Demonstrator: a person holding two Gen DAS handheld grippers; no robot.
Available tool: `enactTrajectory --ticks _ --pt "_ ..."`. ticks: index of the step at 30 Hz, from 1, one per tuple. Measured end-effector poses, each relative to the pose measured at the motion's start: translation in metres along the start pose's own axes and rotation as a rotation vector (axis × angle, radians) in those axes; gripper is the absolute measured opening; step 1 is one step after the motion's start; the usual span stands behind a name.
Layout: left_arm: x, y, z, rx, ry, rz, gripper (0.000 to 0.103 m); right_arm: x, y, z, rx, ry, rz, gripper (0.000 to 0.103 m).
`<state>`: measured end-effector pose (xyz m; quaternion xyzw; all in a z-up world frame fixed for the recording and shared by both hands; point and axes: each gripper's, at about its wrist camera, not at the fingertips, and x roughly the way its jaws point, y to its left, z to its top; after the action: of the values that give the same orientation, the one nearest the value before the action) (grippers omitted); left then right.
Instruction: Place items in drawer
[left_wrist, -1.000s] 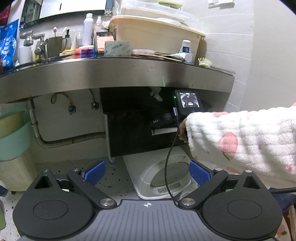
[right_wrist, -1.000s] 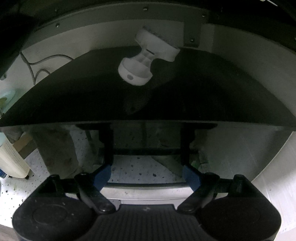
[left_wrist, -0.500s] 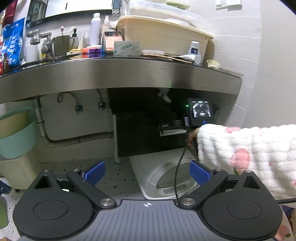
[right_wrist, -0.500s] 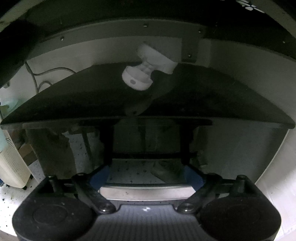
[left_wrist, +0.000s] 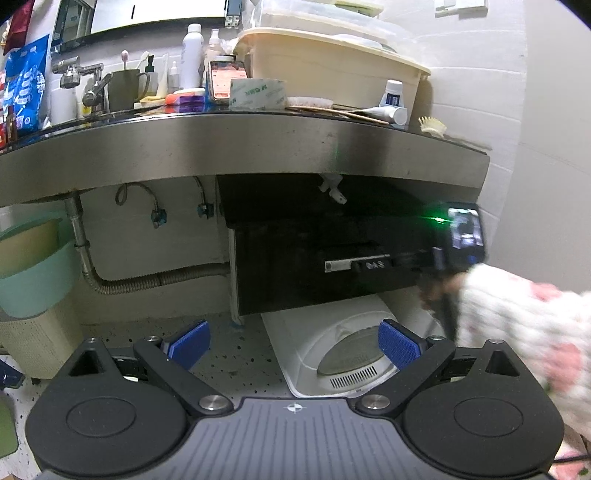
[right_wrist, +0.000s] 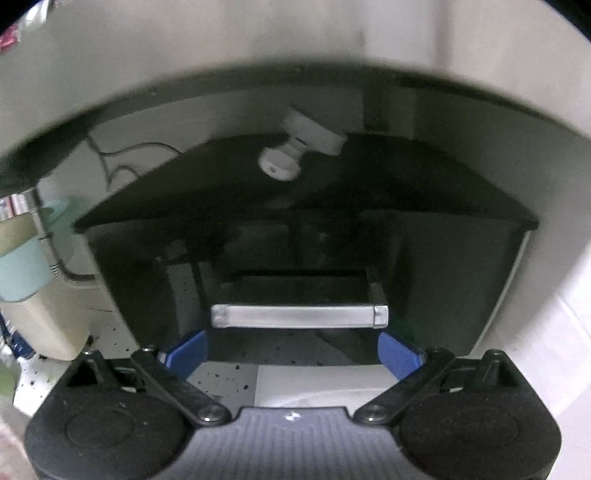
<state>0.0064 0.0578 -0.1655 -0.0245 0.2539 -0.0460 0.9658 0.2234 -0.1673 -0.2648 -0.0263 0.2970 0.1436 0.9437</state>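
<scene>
Facing the black drawer head-on, the right gripper is held level just before the silver handle, its blue fingers spread wide and empty on either side below the bar. The left gripper is held back and low, fingers wide and empty, above the floor. The drawer is seen under the counter, with a sleeved arm reaching in from the right.

Both the left hand-held gripper and the right hand-held gripper have jaws spread wide, gripping nothing.
</scene>
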Motion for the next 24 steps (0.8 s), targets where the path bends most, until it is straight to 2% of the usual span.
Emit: enactTrajectory --ticks 4,9,13,18,24 --pt "0.001 0.002 0.008 0.002 -0.025 0.010 0.098 -0.032 0.005 0.008 0.016 -0.020 0.018 0.099" --pt "0.001 0.004 0.020 0.006 -0.062 0.028 0.098 -0.069 0.005 0.021 0.100 -0.035 0.052 0.099" --pt "-0.001 0.006 0.031 0.011 -0.099 0.043 0.098 -0.105 0.015 0.028 0.103 -0.088 0.055 0.101" --pt "-0.003 0.004 0.039 0.009 -0.126 0.035 0.098 -0.148 0.030 0.035 0.081 -0.147 0.006 0.103" --pt "-0.004 -0.002 0.045 0.014 -0.146 0.023 0.098 -0.177 0.044 0.042 0.062 -0.164 -0.055 0.103"
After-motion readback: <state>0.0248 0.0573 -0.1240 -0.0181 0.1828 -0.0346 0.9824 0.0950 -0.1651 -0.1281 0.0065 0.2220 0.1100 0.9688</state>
